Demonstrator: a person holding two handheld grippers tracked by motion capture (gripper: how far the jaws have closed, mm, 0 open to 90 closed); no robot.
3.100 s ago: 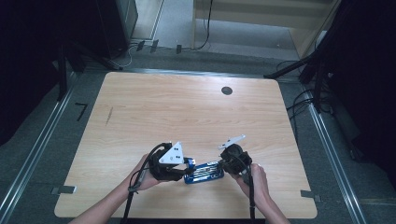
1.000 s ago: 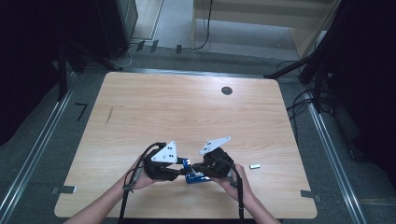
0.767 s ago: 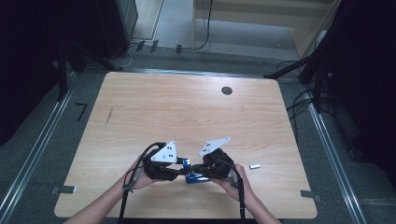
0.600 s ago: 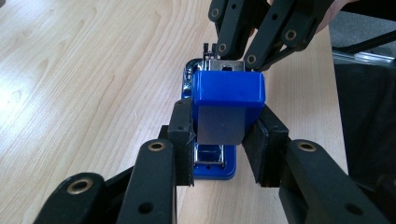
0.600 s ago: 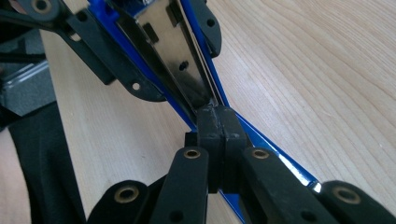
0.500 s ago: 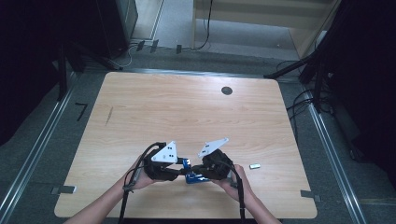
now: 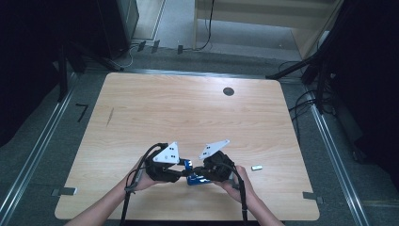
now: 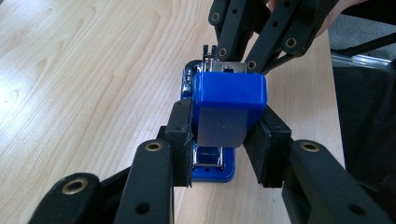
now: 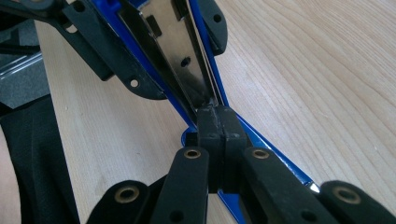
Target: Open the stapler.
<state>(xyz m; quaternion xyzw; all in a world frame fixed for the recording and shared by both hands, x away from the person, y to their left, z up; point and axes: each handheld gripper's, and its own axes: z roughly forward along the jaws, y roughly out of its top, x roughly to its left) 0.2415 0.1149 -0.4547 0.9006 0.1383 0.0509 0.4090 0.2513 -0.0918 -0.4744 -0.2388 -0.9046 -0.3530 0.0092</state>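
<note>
While both grippers work the blue stapler (image 7: 196,179), its long axis runs gripper to gripper, toward the small silver piece (image 7: 256,167).
Stapler lies just left of that piece, open, cap raised. Left gripper (image 8: 224,140), on the stapler's end away from the piece, grasps the cap across its width. Right gripper (image 9: 217,125), on the end nearer the piece, is clenched, its pads meeting at the tip of the steel magazine (image 9: 180,51). Judgement: next pull goes along this axis.
</note>
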